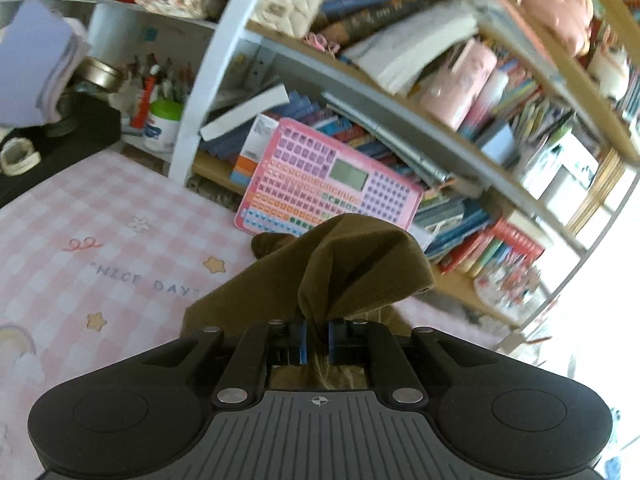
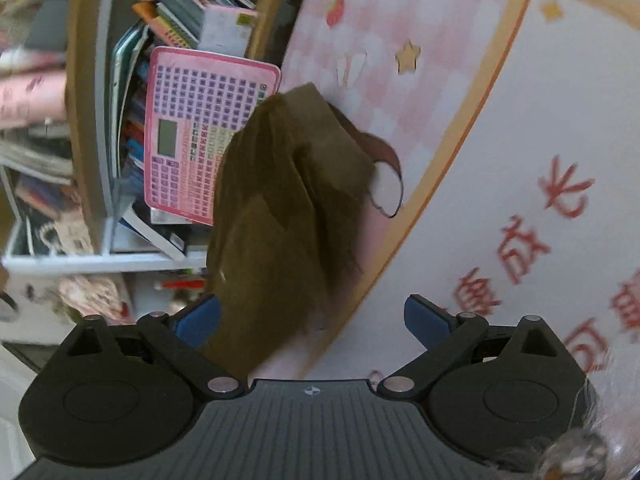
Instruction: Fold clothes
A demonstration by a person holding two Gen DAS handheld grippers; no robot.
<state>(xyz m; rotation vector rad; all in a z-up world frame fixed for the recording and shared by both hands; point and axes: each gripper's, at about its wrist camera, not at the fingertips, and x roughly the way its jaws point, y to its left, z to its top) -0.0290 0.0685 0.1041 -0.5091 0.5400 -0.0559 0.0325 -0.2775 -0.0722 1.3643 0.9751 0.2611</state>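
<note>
While pinched by left gripper (image 1: 317, 338), brown garment (image 1: 352, 268) peaking upward.

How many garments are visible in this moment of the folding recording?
1. A single olive-brown cloth garment, pinched in the shut left claw and raised above the pink checked mat; the right-wrist view shows it hanging between the open right claw's fingers. Others may lie out of view.

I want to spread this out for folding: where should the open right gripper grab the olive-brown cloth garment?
Judging by its bunched, hanging pose, grip the free edge of the olive-brown cloth garment nearest the right gripper, coming straight forward; its jaws are wide and already straddle the fabric. The left gripper pinches the other end.
</note>
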